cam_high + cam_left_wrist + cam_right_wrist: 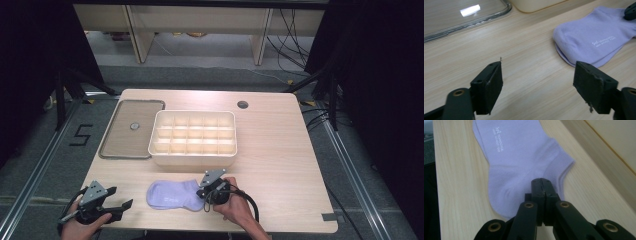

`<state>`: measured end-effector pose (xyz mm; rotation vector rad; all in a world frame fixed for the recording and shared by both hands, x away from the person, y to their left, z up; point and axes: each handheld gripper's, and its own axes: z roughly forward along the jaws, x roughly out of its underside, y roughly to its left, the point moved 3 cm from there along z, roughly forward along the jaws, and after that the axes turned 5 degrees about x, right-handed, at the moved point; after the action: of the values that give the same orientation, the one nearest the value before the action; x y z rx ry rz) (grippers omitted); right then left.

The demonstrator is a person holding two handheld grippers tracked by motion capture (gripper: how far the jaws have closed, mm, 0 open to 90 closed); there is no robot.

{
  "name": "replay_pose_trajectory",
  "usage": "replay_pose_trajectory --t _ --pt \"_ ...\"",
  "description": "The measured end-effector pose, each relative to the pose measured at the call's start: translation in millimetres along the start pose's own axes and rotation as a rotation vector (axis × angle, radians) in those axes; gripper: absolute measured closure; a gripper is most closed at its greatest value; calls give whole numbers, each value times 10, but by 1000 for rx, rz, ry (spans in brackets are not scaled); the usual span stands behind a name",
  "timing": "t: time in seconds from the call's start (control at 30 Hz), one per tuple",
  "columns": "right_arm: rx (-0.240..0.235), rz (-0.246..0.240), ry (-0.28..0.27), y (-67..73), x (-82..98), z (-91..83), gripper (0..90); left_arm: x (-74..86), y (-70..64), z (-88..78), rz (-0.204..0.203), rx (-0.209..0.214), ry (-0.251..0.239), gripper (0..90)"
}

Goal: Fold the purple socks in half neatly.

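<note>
1. A pale purple sock [172,195] lies flat on the wooden tabletop [280,150], near the front edge and just in front of the cream tray [192,159].
2. The right gripper [206,194] sits at the right end of the sock, its tip touching the fabric there. In the right gripper view the two black jaws are pressed together, with the sock [519,162] spread out ahead of them and its heel part reaching down to the jaw tips. Whether any fabric is pinched between them cannot be told.
3. The left gripper [122,204] is at the front left corner of the tabletop, apart from the sock. Its jaws stand wide with nothing between them. In the left gripper view they frame bare wood, and the toe end of the sock [594,40] lies ahead and to the right.
4. The cream tray is split into many small compartments by thin walls.
5. A flat lid [131,129] with a clear rim lies just to the left of the tray.
6. A round cable hole [242,104] sits in the tabletop behind the tray.
</note>
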<state>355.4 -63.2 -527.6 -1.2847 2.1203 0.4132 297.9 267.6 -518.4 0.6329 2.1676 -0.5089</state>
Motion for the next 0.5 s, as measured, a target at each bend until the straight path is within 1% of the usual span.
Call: replay_pose_trajectory --t 0.03,0.07,0.13,0.17,0.2,0.23,0.27,0.3,0.33,0.37,0.4,0.43,0.47,0.5 --pt "5 6 2 -16 28 -26 900 -13 -30 18 -10 9 -8 265" --pt "6 0 9 -36 61 -63 900 -23 -49 38 -14 24 -15 276" --pt "15 15 5 -55 108 -95 900 -51 -99 85 6 40 -1 303" --pt "6 13 8 -67 132 -119 900 -72 -141 129 2 52 -9 306" --pt "2 20 5 -74 155 -131 900 -89 -161 148 32 57 17 316" --pt "8 13 14 -92 175 -163 900 -113 -208 200 26 76 5 322" --pt "13 11 2 -103 193 -168 900 -135 -228 223 43 83 24 323" --pt "18 16 6 -115 216 -189 900 -156 -247 247 56 91 27 331" --pt "24 26 7 -125 236 -209 900 -172 -273 271 62 102 32 347" --pt "22 23 5 -137 255 -224 900 -186 -308 310 59 104 27 355" --pt "23 27 4 -149 273 -238 900 -202 -337 342 64 123 39 358" --pt "23 24 15 -161 289 -264 900 -212 -371 386 66 130 31 378" --pt "22 36 8 -163 305 -267 900 -224 -394 417 84 151 47 396" --pt "23 34 14 -178 318 -287 900 -237 -434 463 75 149 35 397"
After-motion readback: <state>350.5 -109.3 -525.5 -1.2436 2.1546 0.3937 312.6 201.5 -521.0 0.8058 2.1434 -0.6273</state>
